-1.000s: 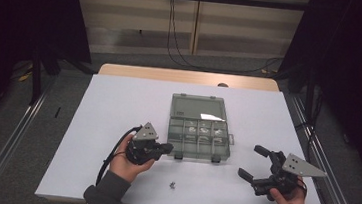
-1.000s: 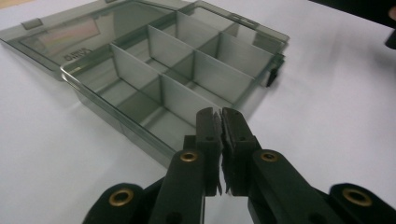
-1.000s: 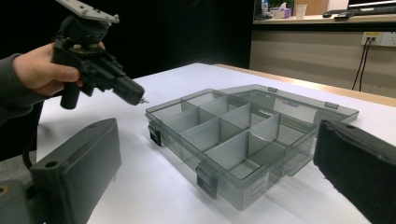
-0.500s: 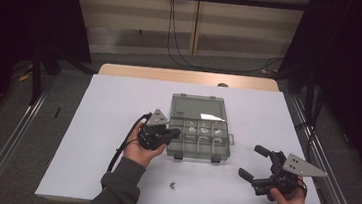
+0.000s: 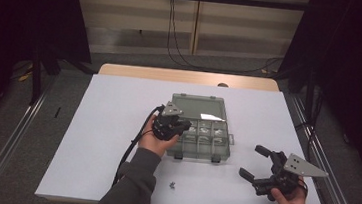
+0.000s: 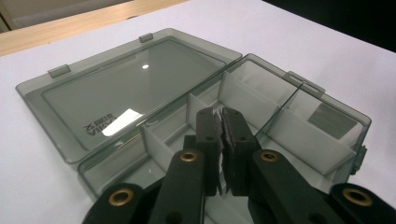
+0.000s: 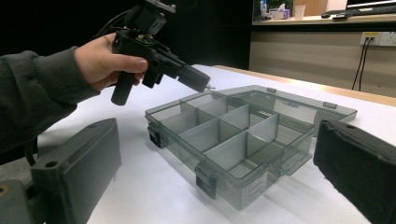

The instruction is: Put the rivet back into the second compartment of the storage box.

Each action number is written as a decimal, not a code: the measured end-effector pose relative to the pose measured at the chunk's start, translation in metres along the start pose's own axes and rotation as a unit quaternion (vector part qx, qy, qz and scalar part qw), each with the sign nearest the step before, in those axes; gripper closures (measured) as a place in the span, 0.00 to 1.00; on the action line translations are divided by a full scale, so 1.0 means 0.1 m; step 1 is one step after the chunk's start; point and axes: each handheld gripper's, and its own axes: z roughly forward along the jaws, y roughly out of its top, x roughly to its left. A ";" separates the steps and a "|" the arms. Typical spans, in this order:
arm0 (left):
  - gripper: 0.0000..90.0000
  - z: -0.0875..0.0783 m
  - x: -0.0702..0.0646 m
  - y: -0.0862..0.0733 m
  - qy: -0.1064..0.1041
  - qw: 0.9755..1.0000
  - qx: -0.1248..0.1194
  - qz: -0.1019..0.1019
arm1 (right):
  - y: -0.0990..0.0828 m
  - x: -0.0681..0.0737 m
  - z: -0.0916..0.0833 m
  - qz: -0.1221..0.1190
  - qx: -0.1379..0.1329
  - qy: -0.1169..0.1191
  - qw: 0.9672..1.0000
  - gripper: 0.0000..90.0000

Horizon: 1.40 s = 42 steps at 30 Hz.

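Left gripper (image 5: 184, 126), jaws pinched on tiny screw (image 7: 211, 87), now over organizer box (image 5: 205, 145) mid-frame; I judge drop next. Right gripper (image 5: 256, 162) spread, idle.

- My left gripper (image 5: 182, 126) has travelled from the bare white table, left of the organizer box (image 5: 200, 146), up and to the right, and its jaws now hang over the box's divided tray.
- My left hand (image 5: 154, 138) and its grey sleeve (image 5: 131, 185) reach further up the table than they did before.
- The cable (image 5: 132, 142) trailing from that gripper has been drawn along with it towards the box.
- In the left gripper view, the closed jaws seem to pinch something tiny and pale at their tips, though it is too small to identify.
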 end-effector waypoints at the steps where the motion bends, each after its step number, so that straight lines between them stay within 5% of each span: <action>1: 0.96 0.02 0.00 0.00 0.002 1.000 -0.001 -0.001 | 0.00 0.00 0.00 0.000 0.000 0.000 1.000 0.00; 7: 0.96 0.07 0.04 -0.02 0.004 1.000 0.004 -0.010 | 0.00 0.00 -0.01 0.000 -0.001 0.001 1.000 0.01; 18: 0.73 -0.02 0.03 -0.04 -0.009 1.000 -0.012 -0.020 | 0.00 0.00 -0.02 0.000 0.000 0.001 1.000 0.01; 20: 0.58 -0.05 0.03 -0.06 -0.020 0.999 -0.017 -0.026 | 0.00 0.00 -0.02 -0.001 0.000 0.001 1.000 0.01; 26: 0.39 -0.17 -0.03 -0.13 -0.052 0.997 -0.037 -0.032 | 0.00 0.00 -0.02 -0.001 0.002 0.001 1.000 0.01; 31: 0.25 -0.24 -0.07 -0.19 -0.051 0.998 -0.037 -0.023 | 0.00 0.00 -0.01 -0.002 0.003 0.001 1.000 0.01; 42: 0.12 -0.44 -0.16 -0.37 -0.067 0.997 -0.043 -0.008 | 0.00 0.00 -0.01 -0.003 0.004 0.003 1.000 0.01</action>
